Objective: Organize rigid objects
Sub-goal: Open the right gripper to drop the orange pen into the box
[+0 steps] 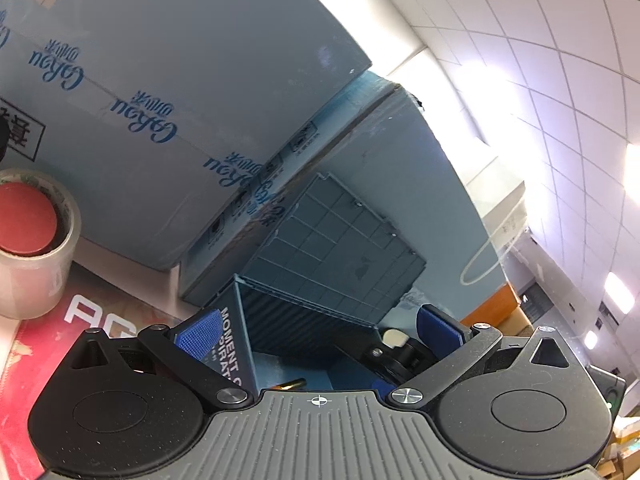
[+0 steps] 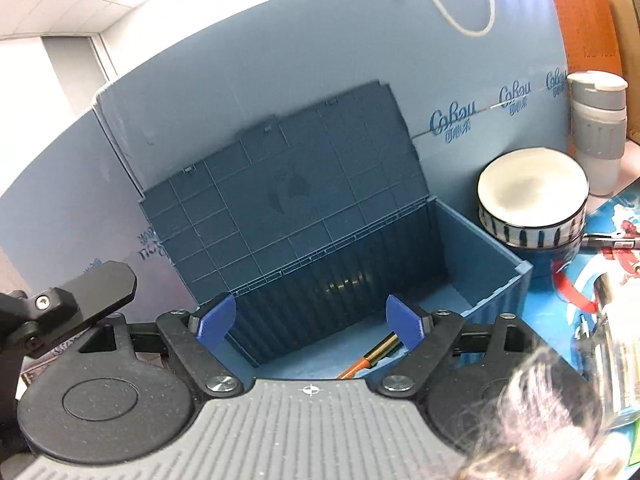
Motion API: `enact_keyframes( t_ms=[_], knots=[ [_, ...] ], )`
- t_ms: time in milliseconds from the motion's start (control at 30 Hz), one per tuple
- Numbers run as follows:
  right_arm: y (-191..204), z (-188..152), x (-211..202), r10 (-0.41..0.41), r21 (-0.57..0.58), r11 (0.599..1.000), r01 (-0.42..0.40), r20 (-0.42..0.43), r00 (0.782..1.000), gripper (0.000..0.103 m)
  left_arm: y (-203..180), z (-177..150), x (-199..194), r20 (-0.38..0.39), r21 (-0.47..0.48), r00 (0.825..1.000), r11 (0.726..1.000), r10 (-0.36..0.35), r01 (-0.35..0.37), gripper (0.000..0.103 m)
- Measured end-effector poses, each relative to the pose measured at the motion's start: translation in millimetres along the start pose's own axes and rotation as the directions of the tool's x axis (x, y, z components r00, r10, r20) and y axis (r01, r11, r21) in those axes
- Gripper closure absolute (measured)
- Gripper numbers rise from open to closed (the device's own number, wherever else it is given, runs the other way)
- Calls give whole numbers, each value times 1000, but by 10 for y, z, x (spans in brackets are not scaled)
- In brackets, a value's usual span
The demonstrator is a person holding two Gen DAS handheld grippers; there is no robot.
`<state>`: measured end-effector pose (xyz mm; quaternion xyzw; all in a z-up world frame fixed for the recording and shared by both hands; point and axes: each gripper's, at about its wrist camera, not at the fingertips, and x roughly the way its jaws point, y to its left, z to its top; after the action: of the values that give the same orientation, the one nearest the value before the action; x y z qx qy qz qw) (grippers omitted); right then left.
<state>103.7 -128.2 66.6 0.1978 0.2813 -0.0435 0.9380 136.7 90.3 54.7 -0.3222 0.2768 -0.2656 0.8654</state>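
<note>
A blue storage box (image 2: 492, 276) stands with its gridded lid (image 2: 280, 200) swung up against blue cartons. An orange pen with a gold cap (image 2: 372, 356) lies on the box floor. My right gripper (image 2: 310, 322) hovers over the box's near edge, open, nothing between its blue pads (image 2: 216, 320); the pen lies just below the right pad. In the left wrist view the left gripper (image 1: 320, 332) is open wide and straddles the lettered end wall of the box (image 1: 234, 344), one pad outside, one over the inside. The pen's gold tip (image 1: 292, 384) shows below it.
Large blue cartons (image 2: 280, 80) wall off the back. A white bowl with blue stripes (image 2: 532, 196), a grey flask (image 2: 596, 128) and a marker (image 2: 612, 242) sit right of the box on a printed mat. A tape roll around something red (image 1: 28, 220) stands left, on a red mat (image 1: 60, 320).
</note>
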Motion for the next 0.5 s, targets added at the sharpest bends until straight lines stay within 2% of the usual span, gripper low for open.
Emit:
enact_keyframes(
  t_ms=[100, 233, 500],
  knots=[
    [-43, -13, -108, 0, -8, 1000, 1, 42, 999, 9, -52, -1, -54, 24, 15, 1000, 1000, -1, 1, 0],
    [-103, -34, -289, -16, -20, 1000, 19, 127, 992, 5, -146, -30, -95, 63, 59, 997, 997, 42, -46, 0],
    [-283, -49, -669, -15, -22, 1000, 21, 266, 964, 0, -359, -131, -58, 47, 154, 998, 987, 40, -47, 0]
  ],
)
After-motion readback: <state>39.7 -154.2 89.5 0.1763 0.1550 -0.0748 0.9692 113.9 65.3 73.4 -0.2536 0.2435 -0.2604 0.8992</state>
